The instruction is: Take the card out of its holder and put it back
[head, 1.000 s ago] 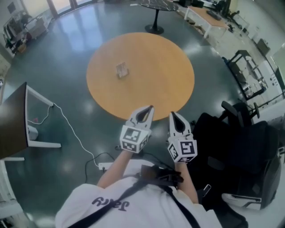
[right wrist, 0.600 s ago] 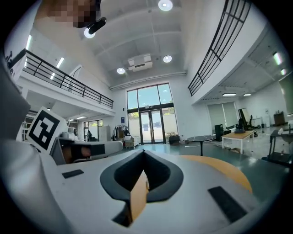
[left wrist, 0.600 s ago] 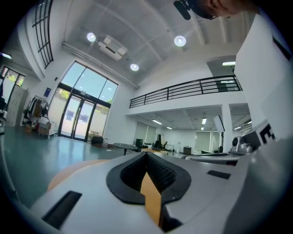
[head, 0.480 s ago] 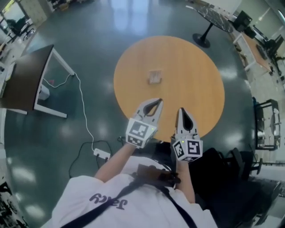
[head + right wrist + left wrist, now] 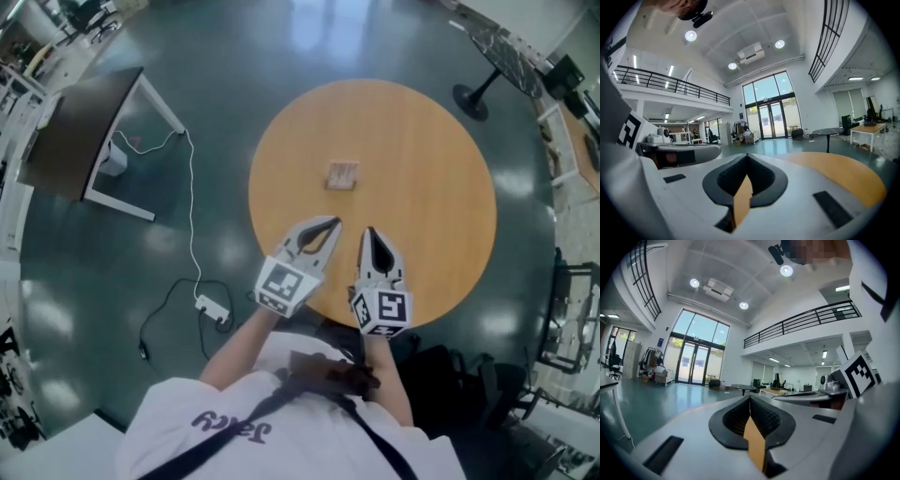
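Here we hold the left gripper (image 5: 330, 222) and right gripper (image 5: 367, 232) clenched on nothing at lower centre; above them on the table (image 5: 441, 141) stands the holder (image 5: 342, 181), its card (image 5: 343, 171) seemingly seated: awaiting removal, or already back in

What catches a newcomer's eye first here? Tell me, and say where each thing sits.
The round orange-brown wooden table fills the middle of the head view, ringed by glossy dark green floor. A small pale card holder stands alone near its centre. Over the near edge hover the grey left gripper and right gripper, side by side, jaws together and empty.
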### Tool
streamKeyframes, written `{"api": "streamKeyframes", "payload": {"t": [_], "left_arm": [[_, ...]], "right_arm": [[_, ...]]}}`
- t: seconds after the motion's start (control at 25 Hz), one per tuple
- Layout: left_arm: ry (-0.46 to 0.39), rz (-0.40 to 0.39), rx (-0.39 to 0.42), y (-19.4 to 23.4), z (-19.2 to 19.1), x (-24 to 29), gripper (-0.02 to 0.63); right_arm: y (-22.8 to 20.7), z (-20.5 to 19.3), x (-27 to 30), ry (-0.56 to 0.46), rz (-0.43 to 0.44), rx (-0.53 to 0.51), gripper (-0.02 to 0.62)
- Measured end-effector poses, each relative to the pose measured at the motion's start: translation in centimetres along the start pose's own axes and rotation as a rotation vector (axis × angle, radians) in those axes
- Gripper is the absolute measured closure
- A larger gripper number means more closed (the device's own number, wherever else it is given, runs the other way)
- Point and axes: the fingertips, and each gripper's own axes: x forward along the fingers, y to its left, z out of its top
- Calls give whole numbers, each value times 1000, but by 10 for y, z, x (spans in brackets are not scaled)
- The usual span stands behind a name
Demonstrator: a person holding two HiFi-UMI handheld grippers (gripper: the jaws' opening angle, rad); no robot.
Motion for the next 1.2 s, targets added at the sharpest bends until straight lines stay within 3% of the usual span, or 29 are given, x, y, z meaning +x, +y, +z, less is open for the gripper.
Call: {"api": "streamKeyframes", "payload": {"t": [0.16,0.28,0.4,0.72,0.84,1.04,1.2], "left_arm": [[33,21,2,5,-16,16,591],[85,-12,-2,15,-33,23,589],[138,-21,-34,30,-51,27,588],[221,51,-46,83,-85,30,534],[246,76,-53,107,-96,28,476],[277,79,-73,140,-110,21,322],[348,64,-33,162,-132,13,247]], "right_arm": [[-27,-16,11,64,-58,14,574],[-33,-25,23,94,-62,24,575],[-31,-37,33,138,-35,6,575],[-39,-62,53,211,32,49,575],[-40,-73,63,253,51,93,577],[-48,-84,73,286,55,138,577],[-49,-91,78,306,67,148,577]]}}
